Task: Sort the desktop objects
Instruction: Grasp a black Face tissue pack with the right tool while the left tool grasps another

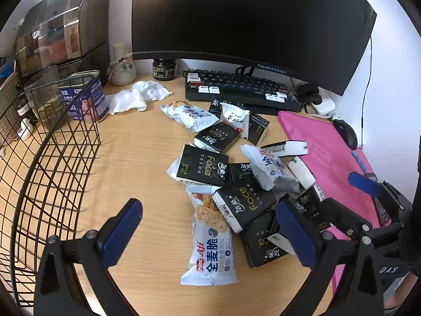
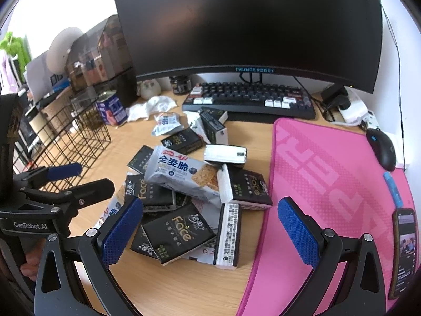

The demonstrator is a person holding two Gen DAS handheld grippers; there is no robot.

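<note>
Sorting has not visibly begun: the black wire basket [image 1: 52,142] at the far left holds none of the packets. Just behind it stands a blue rectangular tin [image 1: 85,96], its label too blurred to read.

The left gripper [image 1: 208,233] hovers wide open and empty above the wooden surface [image 1: 136,163]. Between its fingers, slightly right of centre, lies the white foil cracker packet [image 1: 210,245] marked "Aji" with Chinese characters. Its long axis runs roughly along the approach line, away from the gripper, so the fingers would close across its narrow width. This gripper appears the nearer to it.

To the right sits the heap of black tissue packs [image 1: 243,205] lettered "Face" in gold, overlapping one another and touching the cracker packet's far end.

The right gripper [image 2: 210,233] is also spread wide, holding nothing. A black "Face" pack [image 2: 179,233] lies between its fingers, tilted, long axis diagonal. A second "Aji" packet [image 2: 184,176] rests on top of the heap beyond it.

The curved black monitor [image 2: 250,26] reads "THUNDEROBOT". The pink desk mat [image 2: 329,184] lies right of the heap.
</note>
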